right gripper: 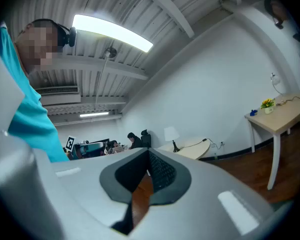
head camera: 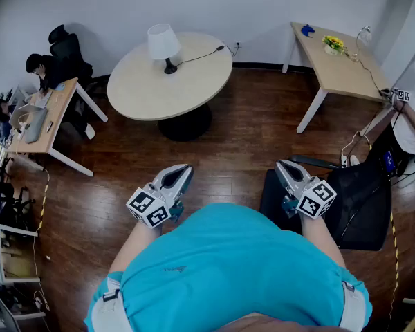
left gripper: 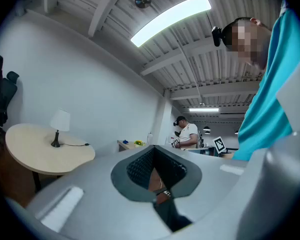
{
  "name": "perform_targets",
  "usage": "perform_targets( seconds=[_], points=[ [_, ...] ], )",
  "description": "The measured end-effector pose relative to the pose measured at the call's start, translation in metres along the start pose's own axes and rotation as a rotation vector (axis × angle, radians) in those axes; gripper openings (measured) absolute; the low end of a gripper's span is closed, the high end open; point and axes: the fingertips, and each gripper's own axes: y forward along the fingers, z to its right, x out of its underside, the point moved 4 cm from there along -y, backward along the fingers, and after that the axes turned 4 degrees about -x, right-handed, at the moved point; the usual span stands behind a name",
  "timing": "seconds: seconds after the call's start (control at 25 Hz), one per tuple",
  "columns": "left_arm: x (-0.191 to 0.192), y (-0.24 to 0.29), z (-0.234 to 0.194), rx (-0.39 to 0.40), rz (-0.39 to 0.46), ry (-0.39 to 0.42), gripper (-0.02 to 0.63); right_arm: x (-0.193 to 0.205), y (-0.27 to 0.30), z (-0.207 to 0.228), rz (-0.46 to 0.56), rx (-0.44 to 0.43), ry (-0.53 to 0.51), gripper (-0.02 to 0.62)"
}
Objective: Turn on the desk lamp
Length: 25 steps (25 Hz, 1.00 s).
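My left gripper (head camera: 181, 173) is closed. In the left gripper view its jaws meet at the tips with nothing between them; only floor shows through the gap behind the tips. My right gripper (head camera: 282, 166) is in the same condition: the right gripper view shows its jaws together at the tips, nothing held. I hold both grippers close in front of my teal shirt (head camera: 228, 268), one at each side. Each points away from me and slightly upward over the dark wood floor (head camera: 242, 144).

The lamp (head camera: 163, 44) is well apart from both grippers, ahead of them across the floor, and neither gripper touches it. It stands upright on a round table (head camera: 142, 92), toward the table's far side, and has a white shade on a dark stem and base. In the head view it lies ahead of the left gripper, and ahead and well to the left of the right gripper. Its black cord (head camera: 202, 54) runs across the tabletop toward the wall.

In the left gripper view the lamp (left gripper: 60, 124) appears far to the left of the jaw tips. In the right gripper view it (right gripper: 170, 133) appears small, just above and to the right of them.

A black chair (head camera: 363, 203) stands just beside the right gripper. A rectangular table (head camera: 339, 71) at the far right carries yellow flowers (head camera: 334, 44). A person (head camera: 38, 66) sits at a desk at the far left.
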Motion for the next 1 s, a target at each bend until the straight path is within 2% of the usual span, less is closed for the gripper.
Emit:
perform_targets(
  seconds=[0.24, 0.44, 0.56, 0.72, 1.0],
  points=[
    [0.023, 0.048, 0.02, 0.027, -0.033, -0.021, 0.029, -0.003, -0.025, 0.041, -0.025, 0.01, -0.012, 0.002],
    [0.028, 0.051, -0.011, 0.022, -0.038, -0.033, 0.029, 0.008, -0.002, 0.057, -0.035, 0.012, 0.011, 0.002],
    [0.025, 0.052, -0.058, 0.027, -0.027, -0.05, 0.029, 0.012, 0.042, 0.066, -0.044, 0.021, 0.015, 0.002],
    [0.004, 0.051, -0.142, 0.06, -0.01, -0.078, 0.029, 0.002, 0.125, 0.075, -0.049, 0.052, 0.018, 0.002],
    [-0.025, 0.063, -0.283, 0.094, -0.025, -0.101, 0.029, -0.007, 0.244, 0.107, -0.041, 0.11, 0.032, 0.002]
  ],
)
